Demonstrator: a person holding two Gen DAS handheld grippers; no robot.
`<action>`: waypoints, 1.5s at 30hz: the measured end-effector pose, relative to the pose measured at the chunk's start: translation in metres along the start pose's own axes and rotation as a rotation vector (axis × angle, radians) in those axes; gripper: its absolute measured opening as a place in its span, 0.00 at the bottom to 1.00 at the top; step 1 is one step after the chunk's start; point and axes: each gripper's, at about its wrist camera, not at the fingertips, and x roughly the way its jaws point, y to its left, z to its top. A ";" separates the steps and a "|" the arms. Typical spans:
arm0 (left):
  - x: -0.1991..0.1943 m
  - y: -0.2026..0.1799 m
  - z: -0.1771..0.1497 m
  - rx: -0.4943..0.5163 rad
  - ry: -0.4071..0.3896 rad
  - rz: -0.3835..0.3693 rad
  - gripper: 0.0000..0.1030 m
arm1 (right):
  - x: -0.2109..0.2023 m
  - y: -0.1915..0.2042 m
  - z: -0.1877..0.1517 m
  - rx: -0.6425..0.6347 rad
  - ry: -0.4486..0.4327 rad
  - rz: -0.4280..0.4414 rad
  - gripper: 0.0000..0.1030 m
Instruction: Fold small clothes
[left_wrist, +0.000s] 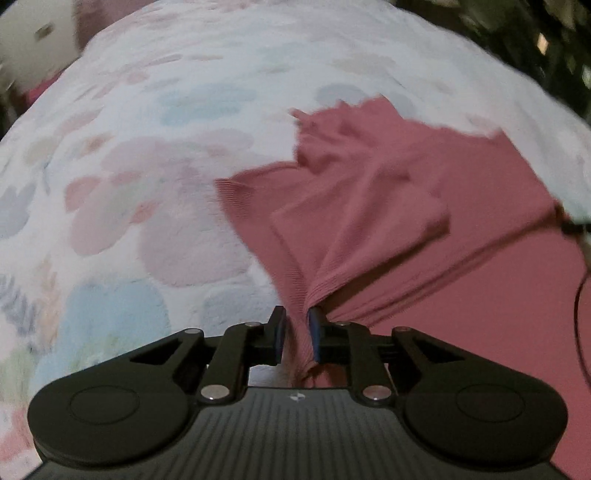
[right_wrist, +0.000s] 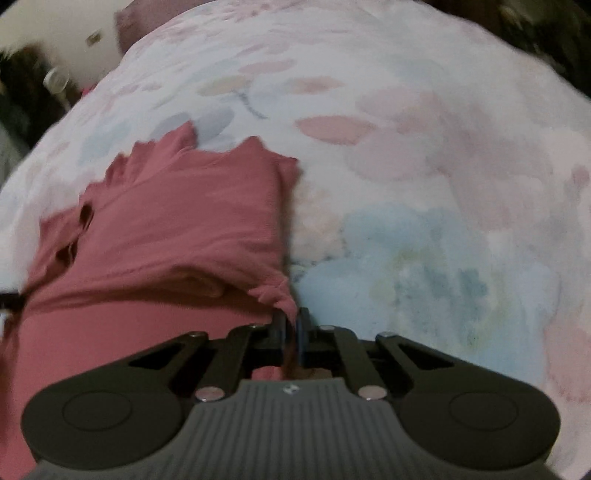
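A small dusty-pink ribbed garment (left_wrist: 388, 206) lies partly spread on a pastel floral blanket (left_wrist: 147, 166). My left gripper (left_wrist: 297, 326) is shut on the garment's near left corner, and the cloth bunches between its pads. In the right wrist view the same pink garment (right_wrist: 177, 221) stretches to the left. My right gripper (right_wrist: 291, 325) is shut on its near right corner. The near edge is pulled taut between the two grippers and lifted off the blanket. The far part is creased and folded over itself. Both views are motion-blurred.
The floral blanket (right_wrist: 424, 184) covers the whole bed surface around the garment. A pale wall with a socket (left_wrist: 42, 33) shows at the far left. Dark clutter (left_wrist: 535, 40) lies beyond the bed's far right edge. A dark cable (left_wrist: 578, 306) hangs at the right.
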 end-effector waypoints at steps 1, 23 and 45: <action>-0.003 0.003 0.000 -0.010 -0.009 0.018 0.15 | 0.000 -0.003 0.001 0.015 0.004 0.008 0.00; 0.053 0.054 0.047 -0.514 -0.008 -0.220 0.32 | -0.032 0.001 0.035 -0.010 -0.068 0.060 0.20; 0.056 0.047 0.059 -0.250 -0.037 -0.131 0.22 | 0.080 -0.036 0.112 0.342 -0.002 0.168 0.17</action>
